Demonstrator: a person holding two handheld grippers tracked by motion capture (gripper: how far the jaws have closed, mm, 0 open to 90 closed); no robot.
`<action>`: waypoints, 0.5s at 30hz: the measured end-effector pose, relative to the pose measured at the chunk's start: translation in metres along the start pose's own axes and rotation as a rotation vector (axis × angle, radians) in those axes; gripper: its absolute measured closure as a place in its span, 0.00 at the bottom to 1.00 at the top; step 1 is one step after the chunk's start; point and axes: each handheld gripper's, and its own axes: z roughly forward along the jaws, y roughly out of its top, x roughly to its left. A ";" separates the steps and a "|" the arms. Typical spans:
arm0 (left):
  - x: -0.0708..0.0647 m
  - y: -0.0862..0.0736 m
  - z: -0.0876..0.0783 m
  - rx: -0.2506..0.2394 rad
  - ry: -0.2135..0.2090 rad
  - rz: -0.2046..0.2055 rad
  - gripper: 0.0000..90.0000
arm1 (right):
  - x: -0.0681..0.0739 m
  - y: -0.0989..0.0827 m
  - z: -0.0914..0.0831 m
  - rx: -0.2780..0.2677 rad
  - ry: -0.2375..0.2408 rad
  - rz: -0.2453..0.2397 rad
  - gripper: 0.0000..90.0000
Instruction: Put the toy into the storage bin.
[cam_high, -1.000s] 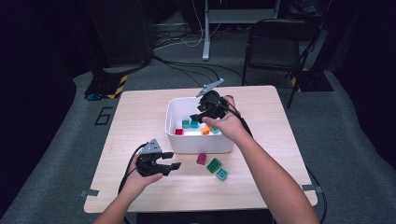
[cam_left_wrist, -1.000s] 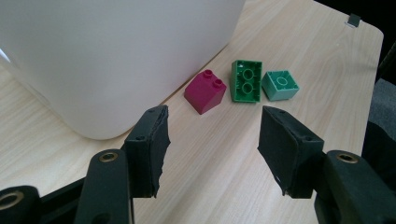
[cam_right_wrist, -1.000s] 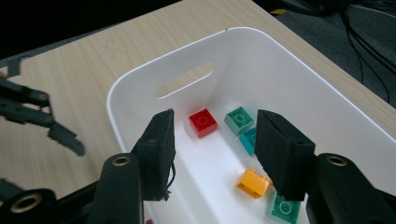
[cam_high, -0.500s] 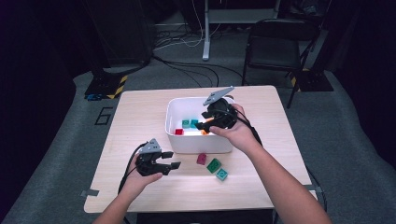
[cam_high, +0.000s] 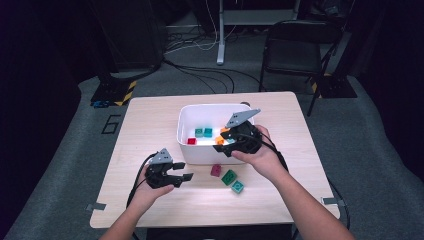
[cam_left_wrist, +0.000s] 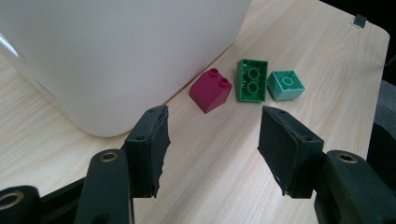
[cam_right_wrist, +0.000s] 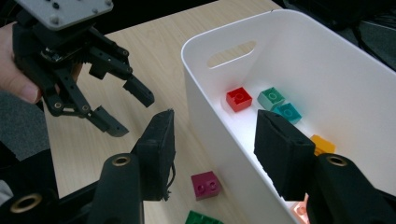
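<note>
Jaws, right: parted and empty on right gripper (cam_high: 231, 148), hanging over the near rim of the white bin (cam_high: 192, 155); in the right gripper view one jaw outside the wall, the other inside it.
Jaws, left: released, nothing between them on left gripper (cam_high: 184, 171); low over the desk (cam_high: 150, 120) on the near left of the bin, pointed at the loose bricks.
Landmark: white bin, mid-desk, handle slot (cam_right_wrist: 231, 53) in its end wall.
Already in bin: red brick (cam_right_wrist: 238, 99), light green brick (cam_right_wrist: 271, 98), teal brick (cam_right_wrist: 287, 112), orange brick (cam_right_wrist: 323, 144); a pale pink one at the bottom edge of the right gripper view, hard to make out.
Left outside bin: maroon brick (cam_left_wrist: 211, 90) nearest, just off the bin's front wall; dark green two-by-one brick (cam_left_wrist: 252, 80) next, touching or nearly touching the mint brick (cam_left_wrist: 286, 85) farthest from the bin.
Progress, as a judgement: sorting into the bin past halfway; three bricks to go.
Likely next: maroon brick, closest to both grippers and squarely ahead of the left jaws.
Caution: maroon brick tight by the bin wall, little room for a jaw on that side.
</note>
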 end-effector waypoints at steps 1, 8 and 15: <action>0.000 0.000 0.000 0.000 0.000 0.000 0.47 | 0.001 -0.003 0.000 0.000 0.002 0.001 0.52; 0.000 -0.001 0.000 0.001 -0.001 -0.007 0.47 | 0.005 -0.025 0.001 0.004 -0.006 0.005 0.52; 0.001 -0.001 0.000 0.003 0.005 -0.010 0.47 | 0.009 -0.054 0.003 -0.001 -0.015 0.027 0.51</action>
